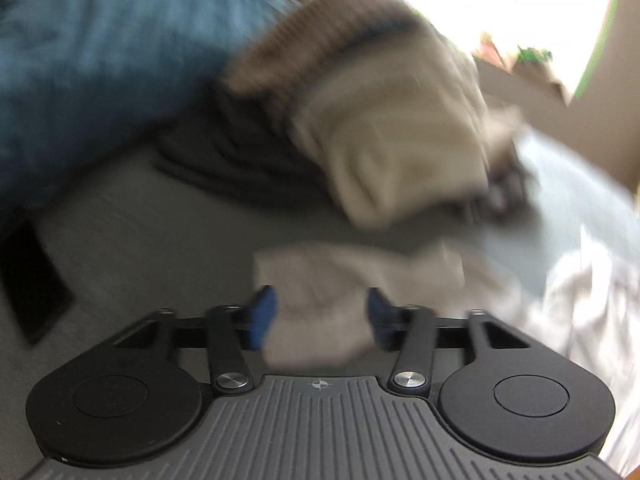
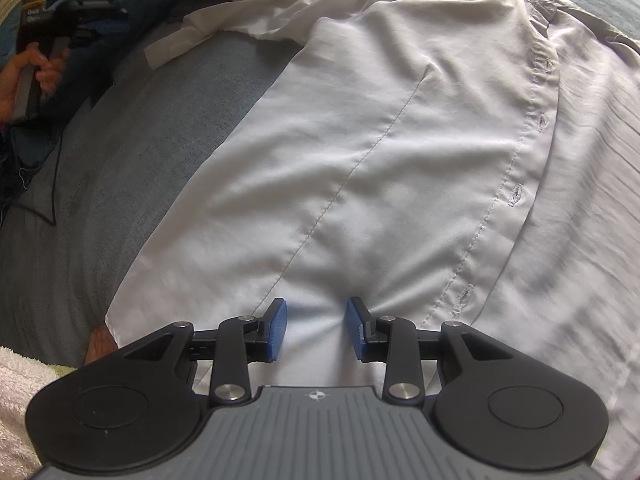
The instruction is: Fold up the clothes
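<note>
A white button-up shirt (image 2: 380,140) lies spread flat on the grey bed sheet (image 2: 120,168), with its buttonhole placket running down the right side. My right gripper (image 2: 316,328) is open, tips set down on the shirt's near hem. Puckered cloth sits between the blue pads, which do not clamp it. The shirt's sleeve and cuff (image 2: 168,48) lie at the far left. In the blurred left wrist view my left gripper (image 1: 320,312) is open above a pale strip of cloth (image 1: 340,280), gripping nothing.
A blue quilted cover (image 1: 100,60) is bunched at the left. A pile of beige and brown ribbed clothes (image 1: 380,140) lies beyond on dark cloth. A person's hand (image 2: 36,72) holds the left gripper's handle. A white towel (image 2: 20,380) is at the near left.
</note>
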`<state>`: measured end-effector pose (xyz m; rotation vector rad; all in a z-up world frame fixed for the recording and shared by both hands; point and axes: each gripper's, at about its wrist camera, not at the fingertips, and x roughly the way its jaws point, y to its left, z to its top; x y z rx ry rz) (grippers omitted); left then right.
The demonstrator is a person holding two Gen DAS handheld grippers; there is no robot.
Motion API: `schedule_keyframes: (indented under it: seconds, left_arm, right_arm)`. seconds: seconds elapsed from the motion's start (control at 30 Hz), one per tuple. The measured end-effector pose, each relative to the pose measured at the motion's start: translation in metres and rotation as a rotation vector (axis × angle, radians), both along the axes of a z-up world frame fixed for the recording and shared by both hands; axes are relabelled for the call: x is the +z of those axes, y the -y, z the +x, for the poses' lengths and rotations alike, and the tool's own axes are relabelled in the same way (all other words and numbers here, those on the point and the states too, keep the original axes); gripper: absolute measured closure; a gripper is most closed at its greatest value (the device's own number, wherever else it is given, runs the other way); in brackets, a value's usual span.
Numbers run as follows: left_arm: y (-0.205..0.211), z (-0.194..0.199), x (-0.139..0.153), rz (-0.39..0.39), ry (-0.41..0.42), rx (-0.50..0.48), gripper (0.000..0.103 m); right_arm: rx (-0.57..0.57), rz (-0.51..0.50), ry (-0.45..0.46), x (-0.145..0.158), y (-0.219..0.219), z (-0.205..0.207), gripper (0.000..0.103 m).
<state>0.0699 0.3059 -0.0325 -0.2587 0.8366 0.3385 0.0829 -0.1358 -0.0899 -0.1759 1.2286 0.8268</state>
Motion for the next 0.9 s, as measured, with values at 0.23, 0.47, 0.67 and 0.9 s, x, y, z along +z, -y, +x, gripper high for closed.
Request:
schedule_keyframes:
  seconds: [0.23,0.47,0.67,0.9]
  left_arm:
    - [0.035,0.025,-0.057,0.291,-0.123,-0.103,0.022]
    - [0.015,0.03,-0.05,0.368,-0.046,0.003,0.1]
    - [-0.011,0.014,-0.01,0.394,-0.004,0.104,0.101]
    - [-0.033,-0.006,0.002,0.333,-0.105,0.162,0.1]
  right_arm:
    - [0.015,-0.018,0.011,0.0,-0.005,-0.001,0.063]
    - [0.028,-0.028,0.017,0.0,-0.008,-0.001,0.062]
    - [0.027,-0.018,0.006,0.0,-0.005,0.001,0.062]
    - [0.022,-0.004,-0.005,0.0,-0.002,0.005,0.062]
